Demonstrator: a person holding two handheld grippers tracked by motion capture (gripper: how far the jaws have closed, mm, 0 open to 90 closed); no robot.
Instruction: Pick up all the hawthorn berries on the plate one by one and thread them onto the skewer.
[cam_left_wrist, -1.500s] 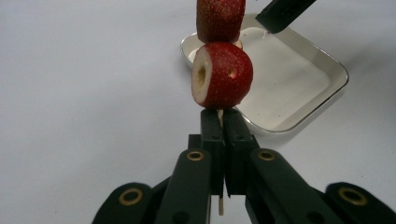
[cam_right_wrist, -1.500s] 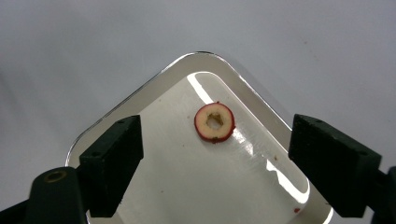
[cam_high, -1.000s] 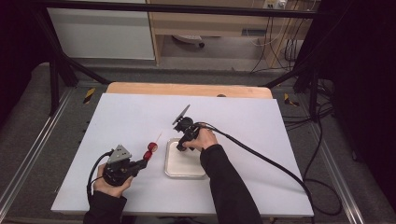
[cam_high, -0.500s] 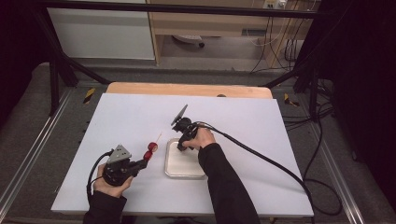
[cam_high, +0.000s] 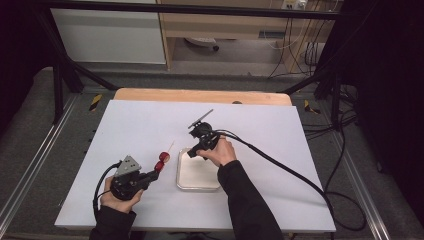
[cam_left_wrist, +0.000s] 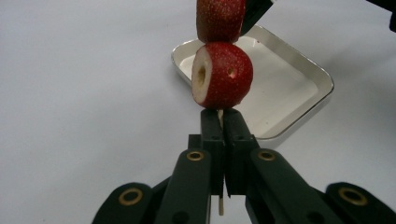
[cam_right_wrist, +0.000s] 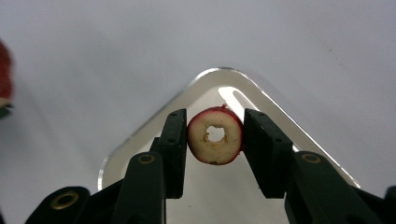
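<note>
My right gripper (cam_right_wrist: 215, 151) just closed on a strawberry piece (cam_right_wrist: 215, 136), lifting off the tray (cam_high: 197, 172); left gripper (cam_left_wrist: 219, 126) pinches the skewer (cam_left_wrist: 219, 114), ready for threading.

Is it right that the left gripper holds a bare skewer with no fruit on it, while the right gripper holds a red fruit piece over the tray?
Not quite. The skewer in the left gripper isn't bare: the left gripper view shows two red fruit pieces threaded on it. The rest stands: the right gripper holds a fruit piece over the tray.
</note>
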